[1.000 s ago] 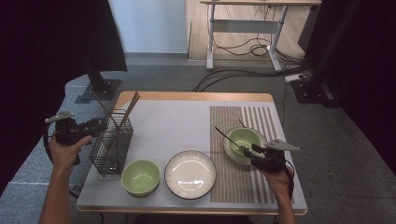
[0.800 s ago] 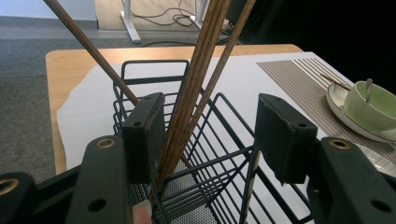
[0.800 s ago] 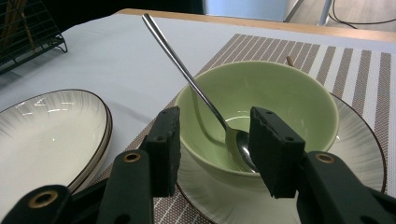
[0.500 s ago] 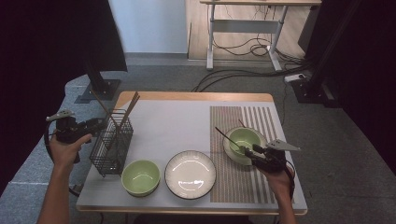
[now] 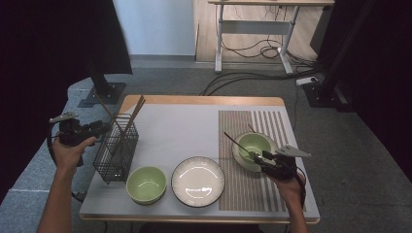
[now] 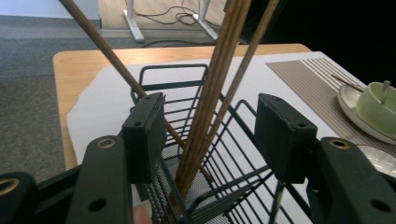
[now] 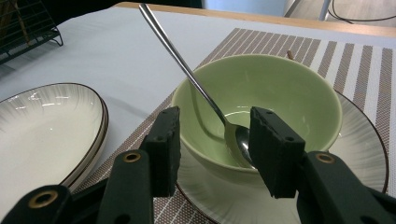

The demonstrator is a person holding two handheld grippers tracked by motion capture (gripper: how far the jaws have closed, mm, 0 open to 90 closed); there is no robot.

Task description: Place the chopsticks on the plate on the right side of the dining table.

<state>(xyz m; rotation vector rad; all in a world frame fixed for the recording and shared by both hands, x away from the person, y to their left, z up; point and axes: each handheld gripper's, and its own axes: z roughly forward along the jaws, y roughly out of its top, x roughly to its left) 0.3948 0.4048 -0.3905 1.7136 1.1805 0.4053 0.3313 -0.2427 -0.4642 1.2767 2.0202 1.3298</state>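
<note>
The table carries a white sheet under most of the setting, with wood showing along its far edge. A striped mat lies on its right part. No brand, label or writing can be read on anything here.

A black wire rack stands at the table's left side. Next in size is the white plate with a dark rim, lying at the front middle, its right edge touching the mat. Just left of it sits a green bowl, empty. A second bowl stands on a saucer on the mat.

The left gripper is held level at the rack's left wall. In the left gripper view its jaws stand wide, one on each side of the rack's upper wire edge, and the pads press on nothing. Chopsticks stand tilted in the rack between those jaws, apart from both pads; one leans away to the left.

The right gripper sits at the near rim of the bowl on the saucer. Its jaws stand half open with the near rim between them, and neither pad visibly presses on it. A spoon rests in that bowl, its head low by the near wall beside the right pad, its handle rising up and over the rim.
</note>
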